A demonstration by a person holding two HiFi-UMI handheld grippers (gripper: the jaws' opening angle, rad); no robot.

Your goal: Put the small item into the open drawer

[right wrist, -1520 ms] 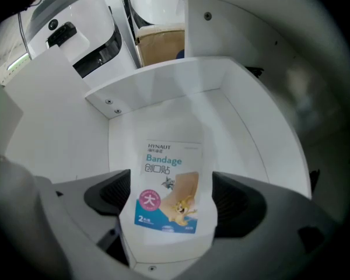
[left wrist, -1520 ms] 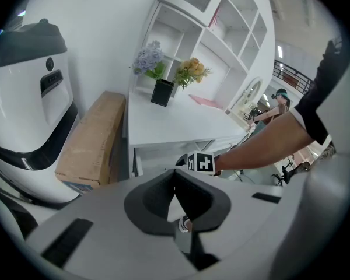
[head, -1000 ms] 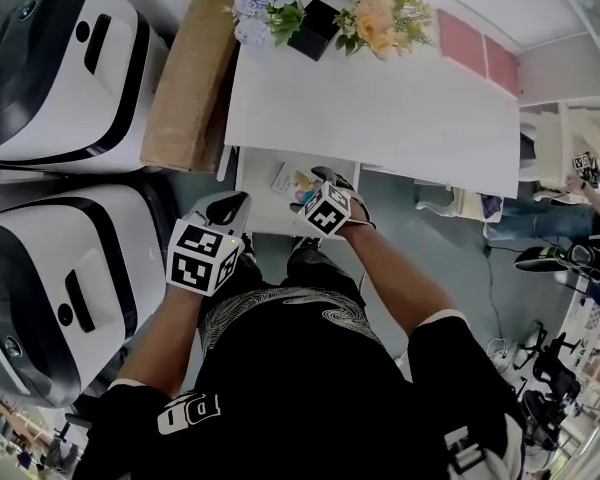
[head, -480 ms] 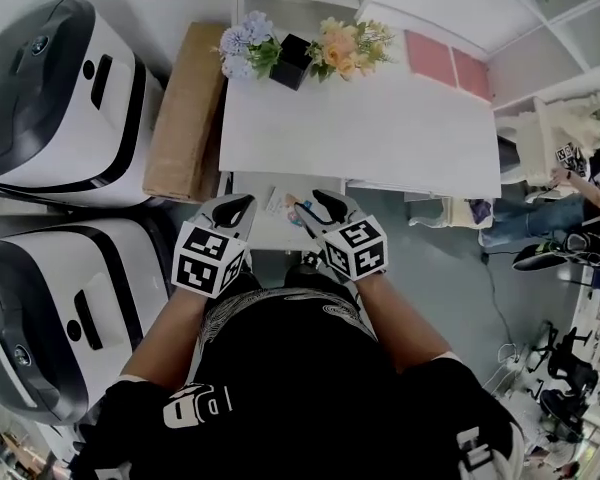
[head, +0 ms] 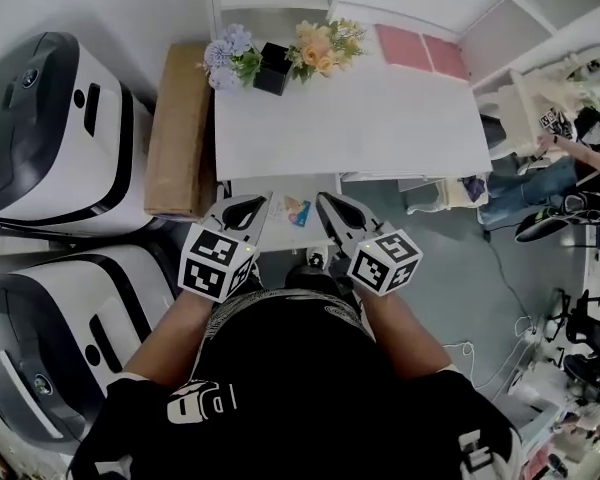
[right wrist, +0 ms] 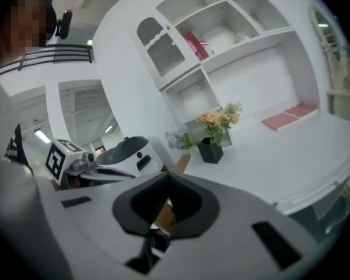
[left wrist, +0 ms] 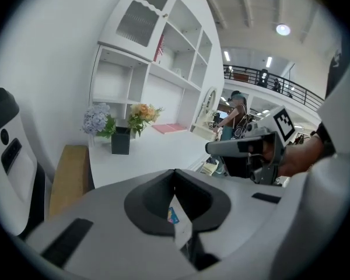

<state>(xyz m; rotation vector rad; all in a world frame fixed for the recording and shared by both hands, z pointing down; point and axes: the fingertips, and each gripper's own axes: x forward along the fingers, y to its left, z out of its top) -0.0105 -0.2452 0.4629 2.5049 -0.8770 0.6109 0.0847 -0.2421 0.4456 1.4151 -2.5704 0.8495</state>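
Under the white desk (head: pixel 350 108) an open white drawer (head: pixel 280 232) shows, with a small colourful item (head: pixel 298 211) lying in it. My left gripper (head: pixel 248 206) is shut and empty at the drawer's left front. On the drawer's right side my right gripper (head: pixel 327 206) is shut with nothing between its jaws. Both are held close to my body, their marker cubes nearest me. In the left gripper view the colourful item (left wrist: pixel 173 216) peeks past the shut jaws, and the right gripper (left wrist: pixel 245 147) shows at the right. The right gripper view holds the left gripper (right wrist: pixel 99 163) at its left.
A black vase of flowers (head: pixel 273 66) and pink mats (head: pixel 420 50) sit at the desk's far edge. A brown cardboard box (head: pixel 175 133) stands left of the desk, beside two large white-and-black machines (head: pixel 50 138). A person (head: pixel 570 158) and cables are at the right.
My right gripper has drawn back from over the drawer toward my body and has shut. The colourful item now lies in the drawer. The head view has shifted.
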